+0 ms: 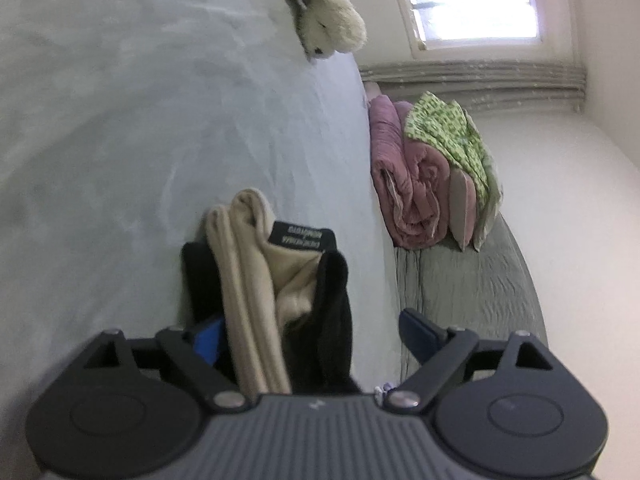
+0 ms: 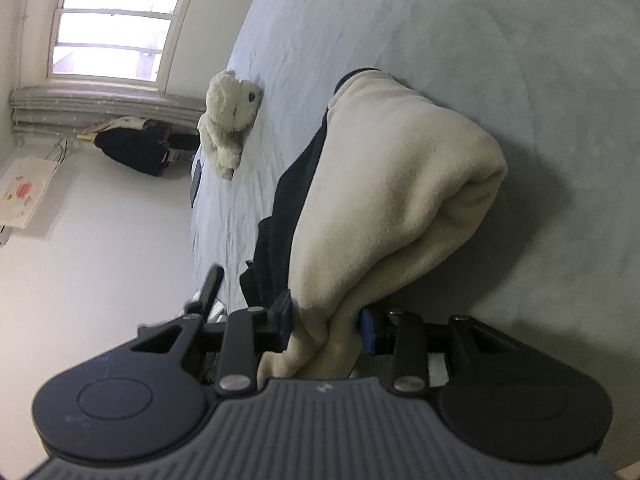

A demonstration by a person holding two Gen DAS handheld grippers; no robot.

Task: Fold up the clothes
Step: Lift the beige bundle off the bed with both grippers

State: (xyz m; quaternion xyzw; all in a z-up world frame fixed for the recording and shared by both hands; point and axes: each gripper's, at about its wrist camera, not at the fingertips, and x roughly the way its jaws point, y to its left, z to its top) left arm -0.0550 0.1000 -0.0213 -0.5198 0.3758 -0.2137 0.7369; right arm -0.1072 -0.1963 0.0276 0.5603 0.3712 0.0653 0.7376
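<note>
Mid-fold on the bed (image 2: 400, 20): the right gripper (image 2: 326, 320) pinches the cream-and-black garment (image 2: 400, 168), while the left gripper (image 1: 310, 328) stands wide, garment loose between its jaws. Next, I'd guess, smoothing the fold flat.

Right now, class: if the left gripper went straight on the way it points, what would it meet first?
The left gripper would first meet the cream-and-black garment already lying between its open jaws; beyond it probably the grey bedsheet, though depth is unclear.
</note>
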